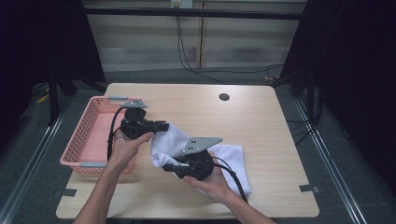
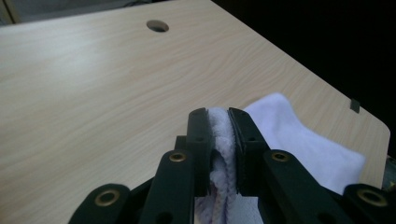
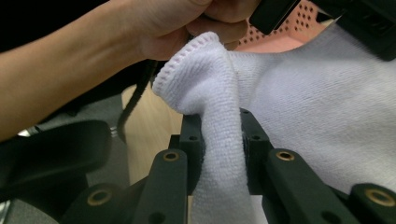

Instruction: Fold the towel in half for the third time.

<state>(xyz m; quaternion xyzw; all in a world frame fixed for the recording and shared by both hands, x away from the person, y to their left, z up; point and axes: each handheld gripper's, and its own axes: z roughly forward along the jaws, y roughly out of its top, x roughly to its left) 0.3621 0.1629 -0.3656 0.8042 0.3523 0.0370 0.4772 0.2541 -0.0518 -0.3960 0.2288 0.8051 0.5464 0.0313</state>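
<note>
I am pinching the white towel (image 1: 175, 140) in both the left hand-held gripper (image 2: 219, 140) and right hand-held gripper (image 3: 223, 140), lifting one edge off the worktop (image 1: 252, 116) beside the pink basket (image 1: 88, 135), probably to fold it.

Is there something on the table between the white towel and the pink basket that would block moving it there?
Nothing visible does. The white towel, pinched by the left gripper and the right gripper, lies just beside the pink basket, whose inside looks bare.
</note>
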